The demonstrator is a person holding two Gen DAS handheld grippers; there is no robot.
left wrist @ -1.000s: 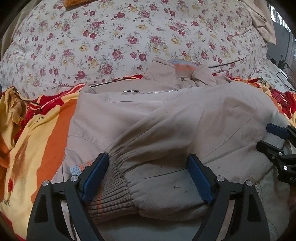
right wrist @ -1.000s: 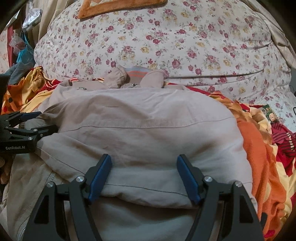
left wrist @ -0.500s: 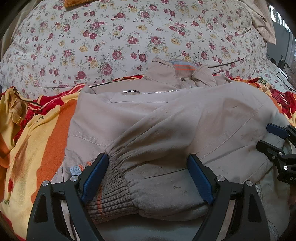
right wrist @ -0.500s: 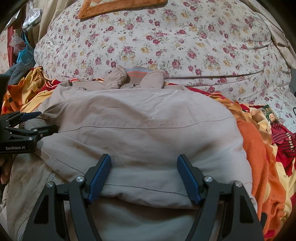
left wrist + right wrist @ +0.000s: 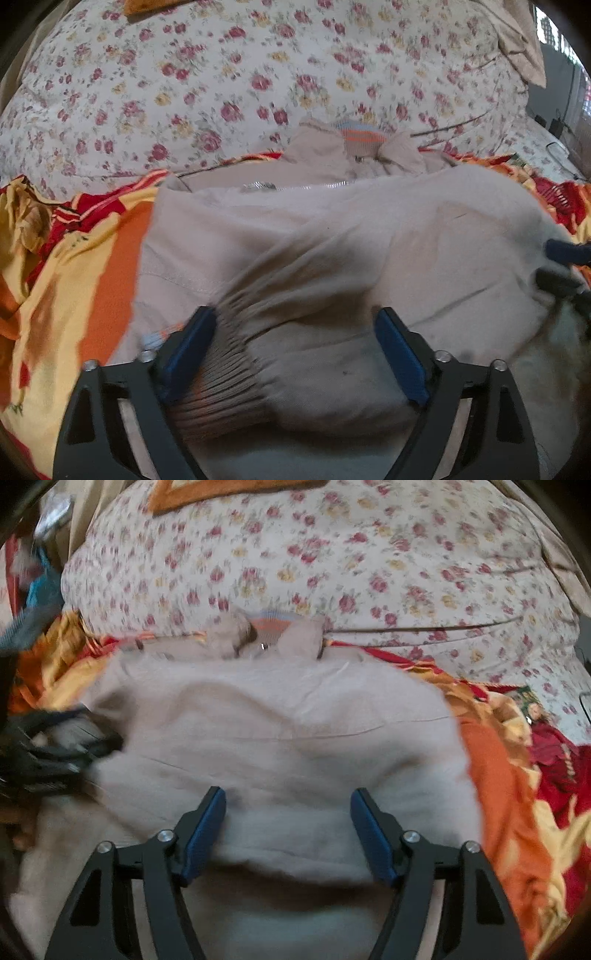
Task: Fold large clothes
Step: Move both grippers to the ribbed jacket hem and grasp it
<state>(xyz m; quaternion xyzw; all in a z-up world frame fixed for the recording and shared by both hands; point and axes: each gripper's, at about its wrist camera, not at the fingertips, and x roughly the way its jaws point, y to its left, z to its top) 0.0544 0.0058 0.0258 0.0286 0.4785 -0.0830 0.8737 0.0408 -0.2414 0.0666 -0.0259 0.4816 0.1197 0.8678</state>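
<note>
A beige jacket (image 5: 295,229) lies on the bed, its striped collar (image 5: 362,138) at the far side and one sleeve folded across the body. My left gripper (image 5: 295,332) is open, its jaws wide on either side of the sleeve's ribbed cuff (image 5: 225,384). My right gripper (image 5: 288,812) is open over the folded edge of the jacket (image 5: 280,731), with cloth lying between its jaws. Each gripper shows at the edge of the other's view: the right one (image 5: 565,266) and the left one (image 5: 55,738).
A big floral pillow (image 5: 221,81) rises behind the jacket. An orange, yellow and red blanket (image 5: 74,266) lies under it and shows on the right in the right wrist view (image 5: 509,794). Clothes are piled at the far left (image 5: 33,590).
Both views have blurred and shifted a little; the grippers have begun to move. The right gripper's jaws have narrowed slightly. The jacket lies as before.
</note>
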